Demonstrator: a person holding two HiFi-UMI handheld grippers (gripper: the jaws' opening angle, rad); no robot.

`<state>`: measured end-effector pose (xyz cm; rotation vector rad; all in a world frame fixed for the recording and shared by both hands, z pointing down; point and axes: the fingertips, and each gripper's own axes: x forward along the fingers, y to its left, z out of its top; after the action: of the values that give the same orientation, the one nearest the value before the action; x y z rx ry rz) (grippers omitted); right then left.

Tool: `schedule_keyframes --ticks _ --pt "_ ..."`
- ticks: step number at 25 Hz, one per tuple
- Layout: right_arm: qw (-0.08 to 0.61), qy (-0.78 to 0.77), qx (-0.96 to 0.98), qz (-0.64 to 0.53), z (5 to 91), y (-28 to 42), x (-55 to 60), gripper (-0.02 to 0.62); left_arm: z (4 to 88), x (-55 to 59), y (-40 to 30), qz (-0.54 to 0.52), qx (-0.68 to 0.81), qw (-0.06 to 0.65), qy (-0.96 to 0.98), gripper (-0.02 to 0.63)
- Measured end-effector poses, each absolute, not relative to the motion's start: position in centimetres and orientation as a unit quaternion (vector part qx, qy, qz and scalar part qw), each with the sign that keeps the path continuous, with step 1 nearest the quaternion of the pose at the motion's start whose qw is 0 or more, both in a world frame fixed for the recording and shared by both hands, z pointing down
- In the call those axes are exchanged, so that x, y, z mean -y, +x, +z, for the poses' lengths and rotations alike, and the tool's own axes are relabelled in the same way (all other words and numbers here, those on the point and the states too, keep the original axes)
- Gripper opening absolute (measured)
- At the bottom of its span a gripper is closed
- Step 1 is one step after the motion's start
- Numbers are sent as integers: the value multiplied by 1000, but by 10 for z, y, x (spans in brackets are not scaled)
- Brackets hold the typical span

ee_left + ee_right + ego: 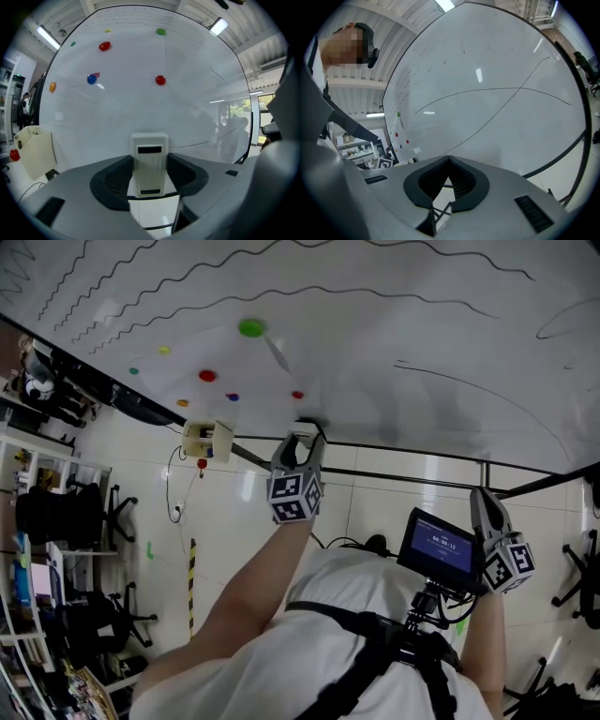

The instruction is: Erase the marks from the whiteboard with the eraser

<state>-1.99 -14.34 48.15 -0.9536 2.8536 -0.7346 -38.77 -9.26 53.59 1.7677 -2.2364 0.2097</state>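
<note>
The whiteboard fills the upper head view. Wavy black lines run across its top and long thin curves cross its right part. My left gripper is raised to the board's lower edge and is shut on a cream eraser, which stands upright between the jaws, pointed at the board. Lower at the right, my right gripper is shut with nothing in it. In the right gripper view it faces the long curved lines.
Coloured magnets dot the board's left part, among them red and blue ones. A cream box hangs at the board's lower edge. A small screen sits on my chest rig. Office chairs and shelves stand at the left.
</note>
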Motion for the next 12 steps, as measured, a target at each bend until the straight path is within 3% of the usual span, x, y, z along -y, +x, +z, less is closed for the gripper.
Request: schedule_keyframes --ticks 5,12 --pt "8 -302 -920 -250 492 -9 149 17 541 99 -382 39 804 139 577 261" --pt "-4 -262 -927 -269 503 -20 153 17 547 110 -366 -63 831 192 518 262"
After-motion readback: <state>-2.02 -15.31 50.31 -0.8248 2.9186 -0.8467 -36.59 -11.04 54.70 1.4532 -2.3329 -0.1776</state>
